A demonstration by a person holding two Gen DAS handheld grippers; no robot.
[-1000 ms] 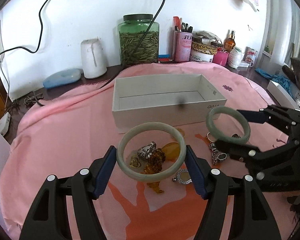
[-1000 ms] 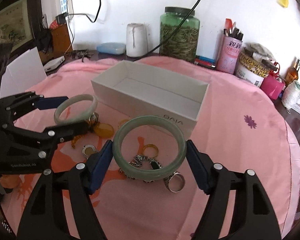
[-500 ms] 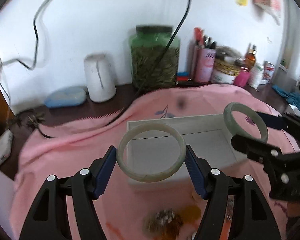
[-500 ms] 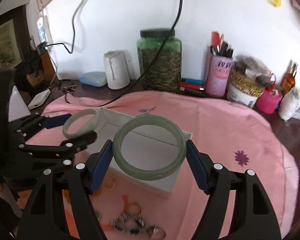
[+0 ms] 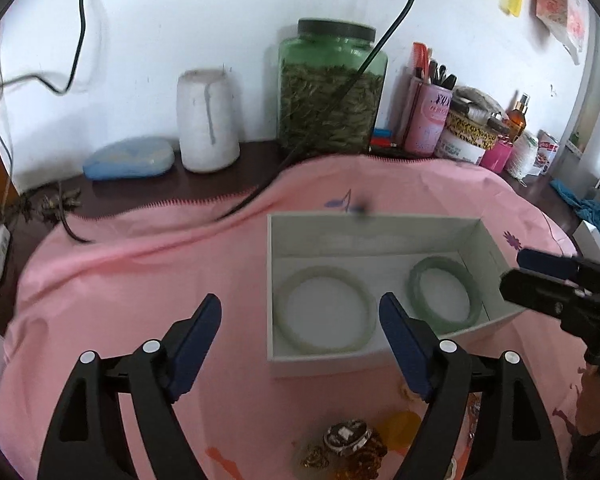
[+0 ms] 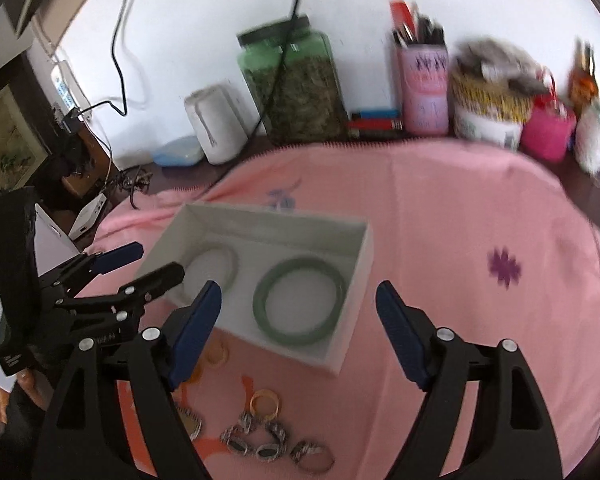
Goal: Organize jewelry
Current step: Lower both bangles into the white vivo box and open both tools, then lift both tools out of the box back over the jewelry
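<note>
A white box (image 5: 380, 222) stands open on the pink cloth (image 5: 140, 280). A pale bangle (image 5: 320, 272) lies flat in its left half and a greener bangle (image 5: 440, 264) in its right half. My left gripper (image 5: 298, 300) hovers over the box's near left corner, jaws opening, with nothing between the pads. My right gripper (image 6: 298, 290) hangs above the green bangle (image 6: 300, 264), jaws also opening, with nothing in its grip. The pale bangle (image 6: 230, 260) is partly hidden behind the left gripper (image 6: 156, 260). The right gripper (image 5: 528, 270) reaches in past the box's right wall.
Loose rings (image 6: 260, 440) and amber pieces (image 5: 364, 448) lie on the cloth in front of the box. Along the back wall stand a green glass jar (image 5: 332, 92), a white cylinder (image 5: 208, 120) and a pink pen cup (image 5: 428, 116). A black cable (image 5: 260, 196) crosses the cloth's far edge.
Both bangles have left the grippers and now lie in the box. Both pairs of jaws stand wider. The grippers moved from the jewellery pile to over the box.
</note>
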